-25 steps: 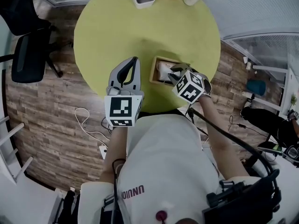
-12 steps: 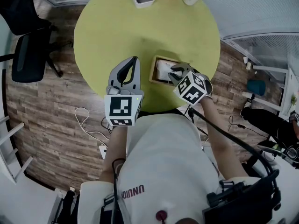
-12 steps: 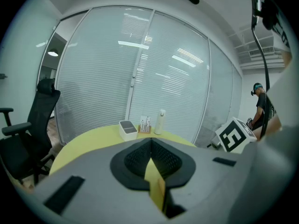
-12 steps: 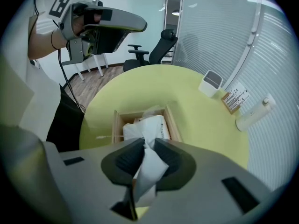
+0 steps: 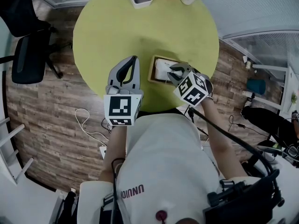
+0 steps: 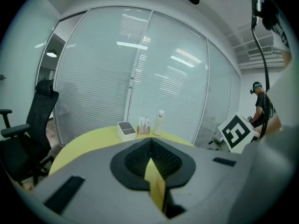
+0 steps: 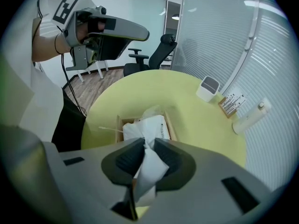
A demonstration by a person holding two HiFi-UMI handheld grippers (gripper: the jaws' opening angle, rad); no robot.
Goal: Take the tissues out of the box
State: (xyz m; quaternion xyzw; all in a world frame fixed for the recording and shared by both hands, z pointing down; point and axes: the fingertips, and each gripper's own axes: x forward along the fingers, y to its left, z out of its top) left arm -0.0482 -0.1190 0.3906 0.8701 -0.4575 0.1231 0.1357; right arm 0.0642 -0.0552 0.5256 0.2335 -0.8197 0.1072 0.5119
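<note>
Round yellow-green table (image 5: 117, 31) carries the box (image 7: 170, 125), where the right gripper (image 7: 148, 146) has barely shifted, jaws still clamped on a tissue (image 7: 149, 125) rising from it, so the pull is hardly begun; the left gripper (image 6: 150, 143) hovers beside, jaws together, empty.

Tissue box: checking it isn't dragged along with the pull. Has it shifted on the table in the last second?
No. The tissue box sits at the same spot by the yellow table's near edge as before.
</note>
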